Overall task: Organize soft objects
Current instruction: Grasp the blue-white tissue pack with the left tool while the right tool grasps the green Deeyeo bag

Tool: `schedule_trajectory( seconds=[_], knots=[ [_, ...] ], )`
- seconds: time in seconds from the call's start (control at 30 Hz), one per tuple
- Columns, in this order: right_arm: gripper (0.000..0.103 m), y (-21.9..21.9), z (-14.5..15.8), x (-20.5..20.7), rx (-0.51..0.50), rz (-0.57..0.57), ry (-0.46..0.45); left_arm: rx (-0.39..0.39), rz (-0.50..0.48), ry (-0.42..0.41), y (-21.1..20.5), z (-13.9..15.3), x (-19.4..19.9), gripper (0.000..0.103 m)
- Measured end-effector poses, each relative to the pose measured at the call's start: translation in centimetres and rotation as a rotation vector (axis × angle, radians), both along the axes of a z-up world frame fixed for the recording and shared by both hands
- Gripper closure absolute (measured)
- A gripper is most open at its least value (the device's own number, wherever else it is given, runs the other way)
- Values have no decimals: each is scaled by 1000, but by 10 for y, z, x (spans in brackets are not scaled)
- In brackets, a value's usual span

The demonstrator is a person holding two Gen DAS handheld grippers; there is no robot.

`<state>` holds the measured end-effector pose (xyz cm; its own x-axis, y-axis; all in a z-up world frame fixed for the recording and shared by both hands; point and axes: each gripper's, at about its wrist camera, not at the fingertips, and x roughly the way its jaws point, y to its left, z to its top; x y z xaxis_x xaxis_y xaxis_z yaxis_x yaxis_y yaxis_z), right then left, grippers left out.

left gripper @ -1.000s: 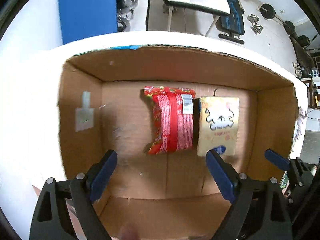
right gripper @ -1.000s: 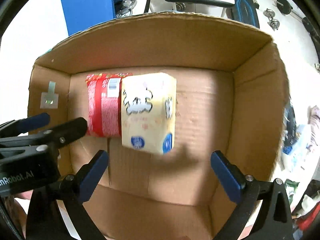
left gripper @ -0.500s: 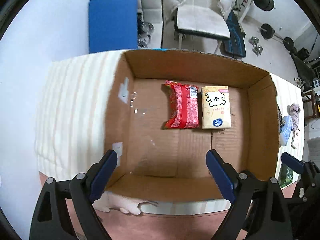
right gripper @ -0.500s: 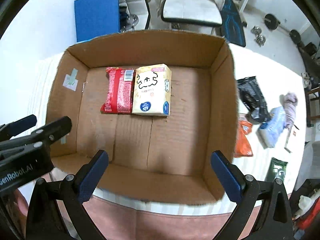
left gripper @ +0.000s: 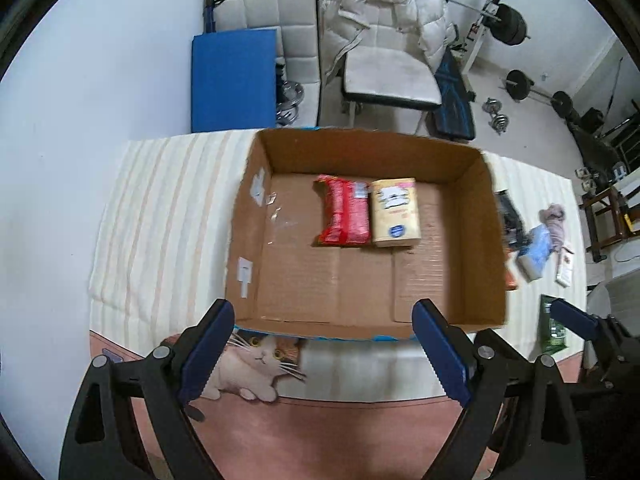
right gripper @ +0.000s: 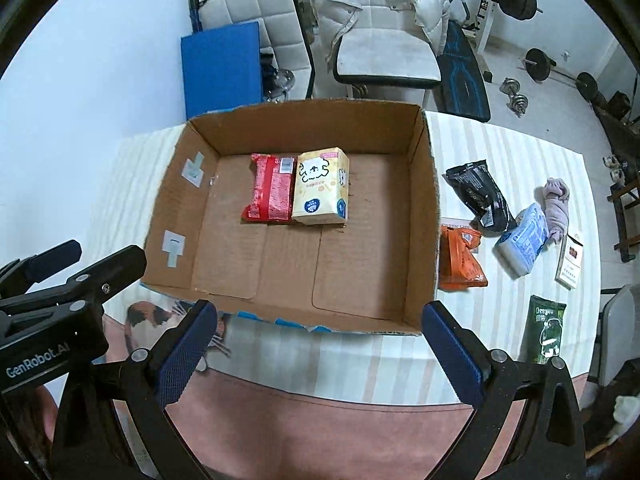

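Note:
An open cardboard box (left gripper: 476,248) (right gripper: 424,216) sits on a striped cloth. Inside it a red snack packet (left gripper: 345,216) (right gripper: 270,194) lies beside a yellow tissue pack (left gripper: 394,213) (right gripper: 321,186), touching side by side. My left gripper (left gripper: 322,344) hangs open above the box's near edge with nothing between its fingers. My right gripper (right gripper: 318,344) is also open and empty, above the near edge. To the right of the box lie a black packet (right gripper: 480,196), an orange packet (right gripper: 460,258), a blue-white tissue pack (right gripper: 522,240), a rolled grey sock (right gripper: 556,204) and a green packet (right gripper: 546,330).
A small white carton (right gripper: 569,260) lies at the cloth's right end. A cat-print cloth (left gripper: 256,364) sticks out under the box's near edge. Behind the table stand a blue board (left gripper: 234,80), a chair with a white jacket (left gripper: 384,40), and gym weights (left gripper: 514,24).
Both grippers have risen and pulled back from inside the box, so the whole box and the items on the right now show. The red packet and tissue pack stay put.

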<state>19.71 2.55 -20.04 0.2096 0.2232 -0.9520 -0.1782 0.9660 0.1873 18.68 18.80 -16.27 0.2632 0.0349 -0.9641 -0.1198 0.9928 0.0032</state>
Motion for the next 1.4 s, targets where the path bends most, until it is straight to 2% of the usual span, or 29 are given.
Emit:
schedule_trajectory(
  seconds=[0.13,0.27,0.4,0.5,0.6,0.63,0.67,0.77,0.8,0.87,0.93,0.97,1.0,1.03,1.07,1.13,1.27,1.4],
  knots=[
    [0,-37,23,-9,79,-50,-72,-12,-61,-61,-40,24,1,12],
    [0,-95,40,-15,22,-108,-158,-31,-151,-76,-100,32,17,12],
    [0,-168,30,-17,26,-205,-100,-49,-289,-33,-174,13,42,12],
    [0,-229,6,-18,-6,-288,-25,-5,-375,33,-235,-18,64,12],
    [0,-277,-36,-11,-60,-340,76,57,-437,98,-281,-55,81,12],
    [0,-292,-60,-7,-85,-350,123,73,-447,117,-291,-65,83,12],
    [0,-300,-73,-5,-90,-354,148,92,-458,138,-300,-77,88,12],
    [4,-320,-137,3,-92,-366,280,140,-489,204,-325,-117,92,12],
    [8,-322,-149,1,-86,-367,307,155,-500,226,-331,-128,94,12],
    [11,-327,-184,5,-63,-369,384,182,-516,261,-340,-149,98,12],
    [17,-328,-203,5,-48,-375,418,197,-520,290,-345,-163,104,12],
    [20,-329,-211,6,-59,-376,431,195,-522,302,-348,-170,108,12],
    [34,-331,-217,6,-72,-381,441,192,-524,313,-352,-175,112,12],
    [53,-336,-223,6,-89,-390,447,194,-524,320,-356,-180,117,12],
    [58,-341,-224,6,-81,-404,446,192,-527,323,-360,-183,121,12],
    [61,-357,-222,6,-33,-451,436,170,-547,337,-371,-192,129,12],
    [62,-388,-215,7,-1,-522,408,160,-594,381,-399,-215,141,12],
    [60,-404,-224,12,11,-522,437,167,-626,421,-421,-243,149,12]
  ],
)
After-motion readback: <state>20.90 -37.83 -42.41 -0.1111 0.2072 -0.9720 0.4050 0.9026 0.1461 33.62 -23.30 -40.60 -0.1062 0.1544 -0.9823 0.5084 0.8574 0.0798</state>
